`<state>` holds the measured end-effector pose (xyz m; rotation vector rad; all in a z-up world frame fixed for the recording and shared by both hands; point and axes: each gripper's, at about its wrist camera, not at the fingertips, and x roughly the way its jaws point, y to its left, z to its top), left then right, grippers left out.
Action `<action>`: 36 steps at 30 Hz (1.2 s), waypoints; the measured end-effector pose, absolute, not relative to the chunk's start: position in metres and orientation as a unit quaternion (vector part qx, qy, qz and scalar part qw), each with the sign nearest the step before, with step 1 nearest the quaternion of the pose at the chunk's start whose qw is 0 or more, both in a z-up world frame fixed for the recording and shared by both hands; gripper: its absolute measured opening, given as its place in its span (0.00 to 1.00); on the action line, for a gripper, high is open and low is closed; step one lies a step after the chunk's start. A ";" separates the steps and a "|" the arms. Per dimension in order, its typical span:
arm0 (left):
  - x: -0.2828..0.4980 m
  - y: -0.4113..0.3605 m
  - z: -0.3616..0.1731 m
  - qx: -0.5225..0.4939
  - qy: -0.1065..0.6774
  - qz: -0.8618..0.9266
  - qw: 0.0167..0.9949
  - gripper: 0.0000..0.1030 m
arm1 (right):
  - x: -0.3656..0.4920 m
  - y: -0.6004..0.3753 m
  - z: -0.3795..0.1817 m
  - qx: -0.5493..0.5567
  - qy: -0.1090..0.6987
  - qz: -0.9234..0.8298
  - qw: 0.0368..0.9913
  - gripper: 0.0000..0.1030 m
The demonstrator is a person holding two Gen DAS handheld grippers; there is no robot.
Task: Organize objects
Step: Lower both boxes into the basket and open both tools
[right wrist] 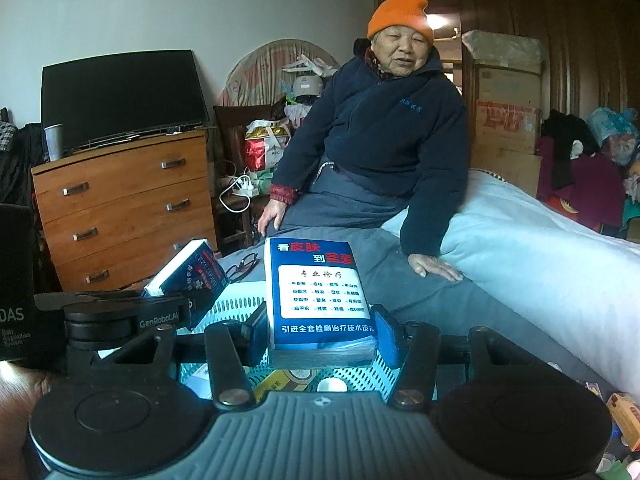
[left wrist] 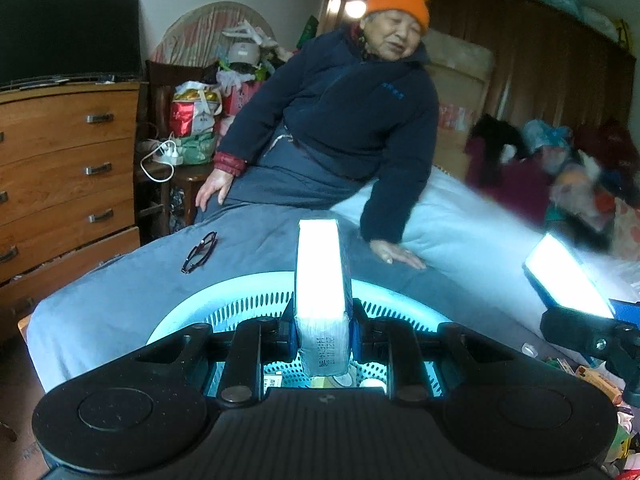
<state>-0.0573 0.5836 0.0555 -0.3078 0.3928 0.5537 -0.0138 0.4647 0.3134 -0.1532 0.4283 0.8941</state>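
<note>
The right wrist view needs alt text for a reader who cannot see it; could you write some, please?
The right gripper clamps a blue packet above a pale perforated basket on a bed; a seated person in an orange hat watches.

Surface: bed [left wrist: 120, 300] under a grey-blue cover | On it: pale blue perforated basket [left wrist: 192, 312], folded dark-rimmed glasses [left wrist: 199, 252], a seated person's hand [left wrist: 396, 256], small boxes [right wrist: 624, 412] at right edge
</note>
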 end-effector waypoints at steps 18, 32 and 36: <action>-0.045 0.584 0.047 -0.142 0.202 0.278 0.928 0.38 | -0.002 0.471 0.302 -0.074 0.214 0.433 0.873 0.59; -0.040 0.559 0.057 -0.120 0.180 0.265 0.940 0.71 | -0.009 0.418 0.300 -0.026 0.201 0.411 0.889 0.64; -0.033 0.534 0.066 -0.100 0.173 0.239 0.950 0.76 | -0.016 0.372 0.297 -0.009 0.186 0.384 0.904 0.72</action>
